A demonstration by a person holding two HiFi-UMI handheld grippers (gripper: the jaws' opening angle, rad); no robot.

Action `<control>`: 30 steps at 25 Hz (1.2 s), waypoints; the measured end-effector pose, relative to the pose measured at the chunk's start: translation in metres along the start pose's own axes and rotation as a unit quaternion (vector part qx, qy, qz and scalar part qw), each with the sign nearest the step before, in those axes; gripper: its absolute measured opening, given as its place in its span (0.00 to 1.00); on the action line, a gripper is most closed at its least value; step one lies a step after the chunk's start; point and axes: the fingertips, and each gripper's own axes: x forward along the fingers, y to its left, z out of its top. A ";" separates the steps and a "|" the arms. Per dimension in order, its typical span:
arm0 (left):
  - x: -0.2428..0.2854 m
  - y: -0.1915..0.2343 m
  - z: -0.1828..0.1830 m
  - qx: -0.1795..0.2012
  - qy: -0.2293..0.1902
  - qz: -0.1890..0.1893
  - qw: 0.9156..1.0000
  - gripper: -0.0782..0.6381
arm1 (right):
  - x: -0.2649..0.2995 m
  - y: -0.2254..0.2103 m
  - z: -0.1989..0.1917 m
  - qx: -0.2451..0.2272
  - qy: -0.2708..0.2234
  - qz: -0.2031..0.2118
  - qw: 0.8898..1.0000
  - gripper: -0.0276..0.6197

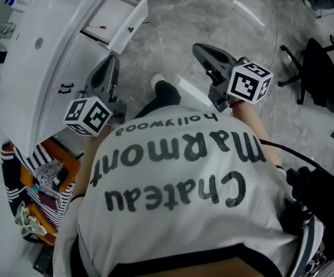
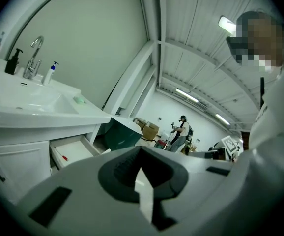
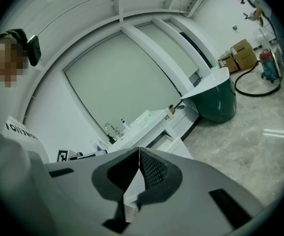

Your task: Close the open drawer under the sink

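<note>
White flat-fronted drawer (image 1: 116, 23) under white sink vanity (image 1: 43, 22): pulled out, nothing done yet. Left gripper (image 1: 111, 62), right gripper (image 1: 200, 51): 2 jaw pairs clenched, empty, apart from drawer. Remaining: 1 push.

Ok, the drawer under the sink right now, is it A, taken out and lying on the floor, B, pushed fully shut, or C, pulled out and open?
C: the drawer sticks out from the white cabinet, its inside on show with a small red item lying in it.
</note>
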 end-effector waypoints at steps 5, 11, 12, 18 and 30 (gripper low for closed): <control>0.046 0.030 0.031 0.001 0.006 0.004 1.000 0.12 | 0.048 -0.022 0.046 -0.004 0.004 0.008 1.000 0.06; 0.085 0.063 0.044 0.014 0.025 0.010 1.000 0.12 | 0.099 -0.040 0.086 -0.023 0.019 0.012 0.999 0.06; 0.091 0.068 0.045 0.018 0.029 0.012 0.999 0.12 | 0.106 -0.043 0.091 -0.027 0.021 0.012 0.999 0.06; 0.101 0.082 0.037 0.001 0.027 0.022 0.999 0.12 | 0.139 -0.051 0.100 -0.030 0.050 0.023 0.998 0.06; 0.092 0.098 0.023 -0.042 -0.013 0.125 0.991 0.12 | 0.212 -0.046 0.124 -0.055 0.137 0.132 0.980 0.06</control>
